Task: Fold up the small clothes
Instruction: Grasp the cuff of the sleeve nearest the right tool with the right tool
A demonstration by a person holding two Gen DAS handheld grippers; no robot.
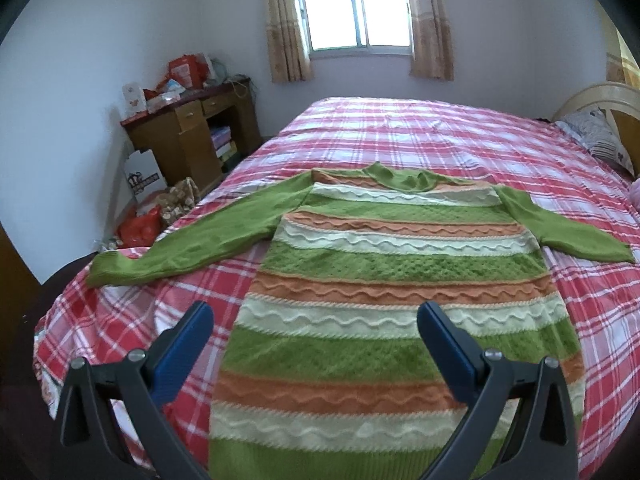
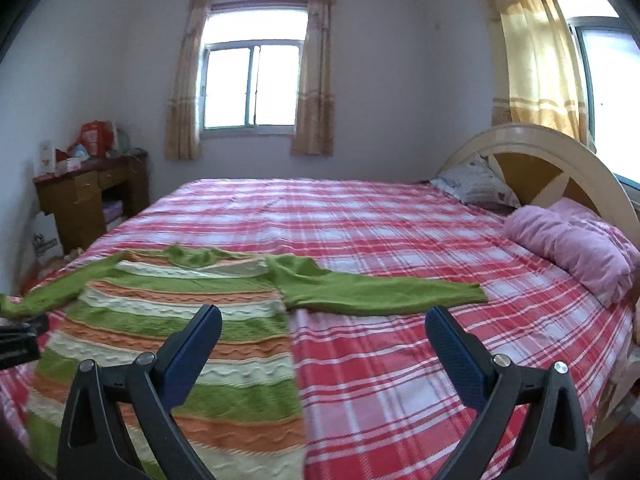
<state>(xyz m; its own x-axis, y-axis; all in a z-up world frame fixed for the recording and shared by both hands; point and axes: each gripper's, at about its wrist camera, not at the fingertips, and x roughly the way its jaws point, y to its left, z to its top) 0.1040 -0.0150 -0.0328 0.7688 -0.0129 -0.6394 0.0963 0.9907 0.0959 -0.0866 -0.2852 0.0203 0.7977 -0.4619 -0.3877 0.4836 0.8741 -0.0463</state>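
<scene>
A green, orange and cream striped knit sweater [image 1: 392, 280] lies flat on the bed, collar away from me, both green sleeves spread outward. It also shows in the right wrist view [image 2: 180, 320], at the left. My left gripper [image 1: 316, 320] is open and empty, hovering above the sweater's lower left part. My right gripper [image 2: 324, 328] is open and empty, above the sweater's right edge, below the right sleeve [image 2: 380, 292]. The left gripper's tip shows at the left edge of the right wrist view [image 2: 20, 340].
The bed has a red and white plaid sheet [image 2: 400, 240]. A pink bundle [image 2: 576, 248] and a pillow [image 2: 476, 184] lie by the headboard [image 2: 560, 160] at right. A cluttered wooden desk [image 1: 192, 128] and bags on the floor [image 1: 152, 216] stand left of the bed.
</scene>
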